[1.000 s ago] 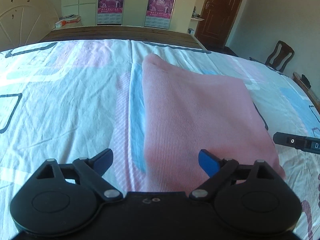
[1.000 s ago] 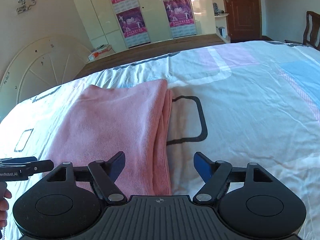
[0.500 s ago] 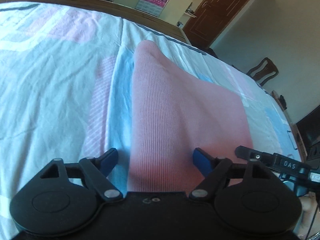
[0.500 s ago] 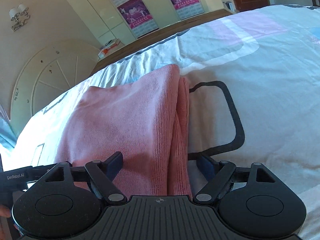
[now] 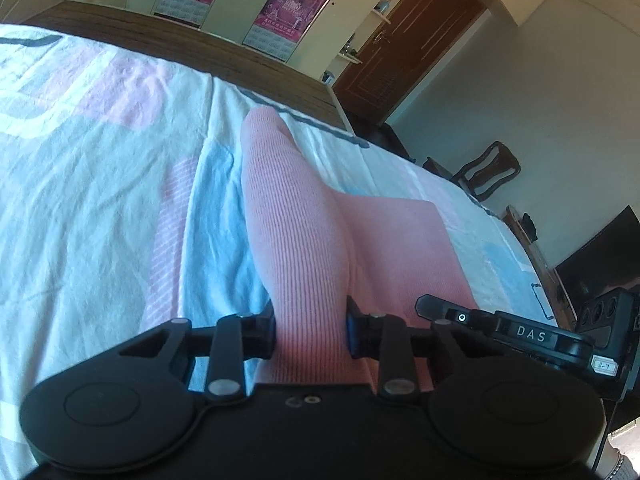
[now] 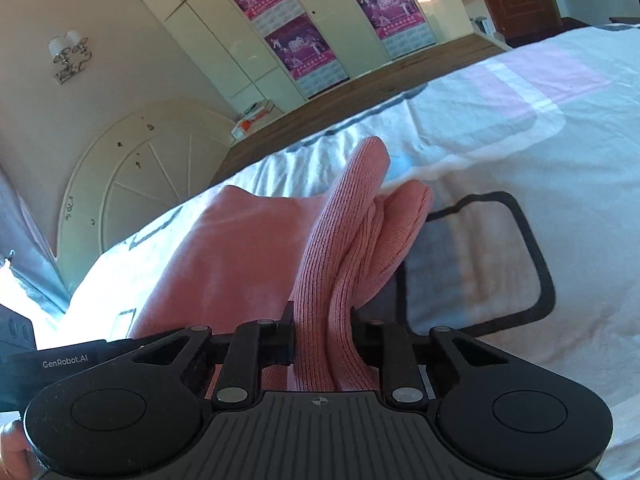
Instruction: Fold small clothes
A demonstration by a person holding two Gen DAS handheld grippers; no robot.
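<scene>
Here both grippers' fingers [image 5: 349,330] [image 6: 289,332] have just closed, pinching the pink garment [image 5: 296,240] [image 6: 340,248].

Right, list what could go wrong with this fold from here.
1. Both grippers, left and right, have just closed their jaws on bunched ridges of the pink garment; a shallow pinch may slip on lifting.
2. At the right gripper several layers splay apart, so the fold could come out uneven.
3. The bedsheet lies right under the cloth and could get dragged along.
</scene>
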